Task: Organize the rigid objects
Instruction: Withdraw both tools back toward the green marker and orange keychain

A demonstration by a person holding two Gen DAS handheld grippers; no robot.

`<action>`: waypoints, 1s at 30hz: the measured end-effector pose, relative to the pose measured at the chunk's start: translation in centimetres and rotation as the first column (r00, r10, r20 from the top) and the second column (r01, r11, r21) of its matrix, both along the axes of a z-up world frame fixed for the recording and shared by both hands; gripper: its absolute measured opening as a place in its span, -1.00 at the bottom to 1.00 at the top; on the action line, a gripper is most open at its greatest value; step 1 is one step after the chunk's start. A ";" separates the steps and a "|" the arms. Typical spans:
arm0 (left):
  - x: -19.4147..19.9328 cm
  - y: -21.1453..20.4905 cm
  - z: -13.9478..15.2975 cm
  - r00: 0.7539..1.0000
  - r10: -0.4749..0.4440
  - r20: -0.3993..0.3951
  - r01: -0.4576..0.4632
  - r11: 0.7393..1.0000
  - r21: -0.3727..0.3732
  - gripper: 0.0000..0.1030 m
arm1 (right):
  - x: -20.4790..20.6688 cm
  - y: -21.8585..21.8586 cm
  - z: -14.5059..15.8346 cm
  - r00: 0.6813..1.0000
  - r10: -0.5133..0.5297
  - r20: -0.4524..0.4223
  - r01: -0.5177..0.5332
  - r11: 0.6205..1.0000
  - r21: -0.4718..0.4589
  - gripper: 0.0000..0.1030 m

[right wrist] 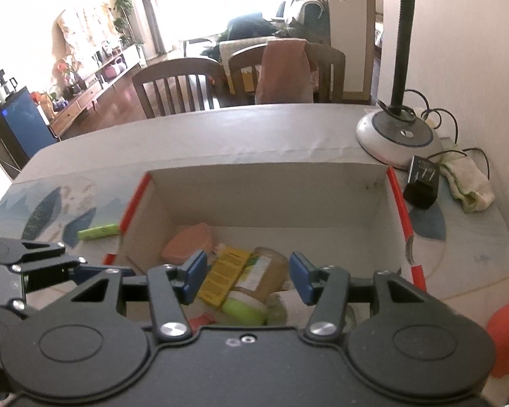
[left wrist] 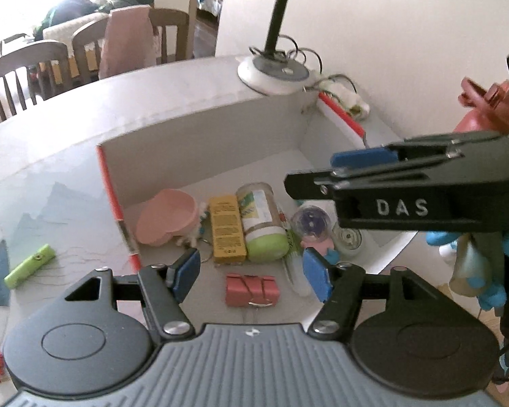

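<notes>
Left wrist view: both my left gripper (left wrist: 251, 273) and right gripper (right wrist: 247, 276) hang empty, jaws apart, over the box (left wrist: 200, 129); next, I'd fetch the green tube (left wrist: 30, 266).

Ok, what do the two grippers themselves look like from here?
Both match: the left gripper and right gripper have black linkage arms with silver pivot screws, round black hubs and blue pads on the fingertips. The left's body is ribbed grey; the right's is black, with white DAS lettering on its side.

White cardboard box (left wrist: 200, 129) with red edges, pink heart-shaped dish (left wrist: 168, 217), yellow packet (left wrist: 228, 229), green-lidded jar (left wrist: 263, 227), lime green tube (left wrist: 30, 266), blue gripper pads (left wrist: 186, 273)
</notes>
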State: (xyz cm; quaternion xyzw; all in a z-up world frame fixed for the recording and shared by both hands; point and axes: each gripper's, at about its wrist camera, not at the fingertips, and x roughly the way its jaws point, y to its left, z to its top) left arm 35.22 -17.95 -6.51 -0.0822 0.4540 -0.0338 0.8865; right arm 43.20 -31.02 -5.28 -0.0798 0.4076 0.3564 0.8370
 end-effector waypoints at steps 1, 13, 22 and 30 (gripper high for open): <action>-0.4 0.3 0.4 1.000 0.007 0.009 -0.007 1.000 0.003 0.28 | -0.3 0.0 0.2 1.000 0.001 0.002 -0.001 1.000 0.007 0.09; -5.3 4.7 3.2 0.994 0.060 0.096 -0.061 0.998 0.004 0.29 | -5.0 1.5 2.1 0.999 0.011 0.030 -0.012 0.999 0.051 0.24; -9.2 8.5 4.0 0.989 0.069 0.134 -0.071 0.997 0.014 0.42 | -8.7 4.1 2.9 1.000 0.003 0.028 -0.005 0.996 0.084 0.43; -12.2 12.8 3.8 0.987 0.075 0.139 -0.080 0.996 0.025 0.43 | -11.8 7.7 2.9 0.999 0.020 0.028 -0.023 0.995 0.092 0.59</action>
